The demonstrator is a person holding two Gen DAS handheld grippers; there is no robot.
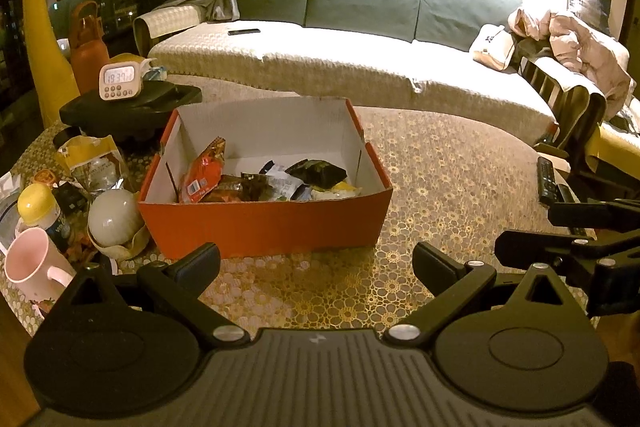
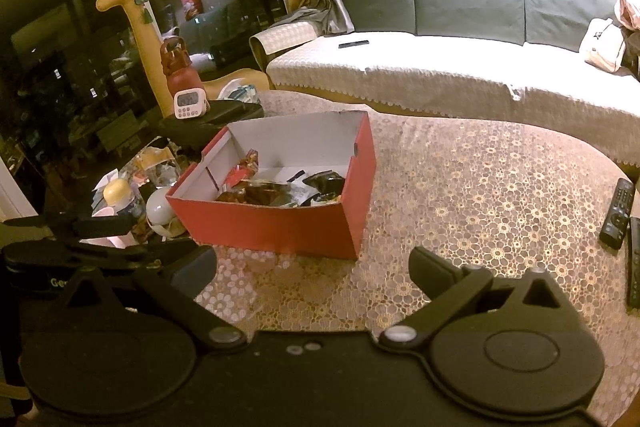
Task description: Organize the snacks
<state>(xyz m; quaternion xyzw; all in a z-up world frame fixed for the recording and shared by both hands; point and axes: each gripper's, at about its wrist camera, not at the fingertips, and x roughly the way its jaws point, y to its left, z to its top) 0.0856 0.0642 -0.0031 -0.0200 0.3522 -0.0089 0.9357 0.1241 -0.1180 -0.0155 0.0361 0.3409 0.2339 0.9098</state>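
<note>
A red cardboard box [image 1: 264, 223] with a white inside stands on the patterned table [image 1: 440, 179]. It holds several snack packets, among them a red packet [image 1: 202, 173] and a dark green one [image 1: 318, 173]. The box also shows in the right wrist view [image 2: 276, 227]. My left gripper [image 1: 316, 263] is open and empty, just in front of the box. My right gripper [image 2: 312, 267] is open and empty, in front of the box's right corner. The right gripper's body shows at the right edge of the left wrist view [image 1: 580, 247].
Left of the box lie a pink mug [image 1: 30, 259], a yellow-capped bottle [image 1: 40, 207], a white ball [image 1: 114, 217], a snack bag [image 1: 92, 159] and a timer [image 1: 118, 81] on a black stand. Remotes [image 2: 618, 213] lie at the table's right. A sofa [image 1: 360, 59] stands behind.
</note>
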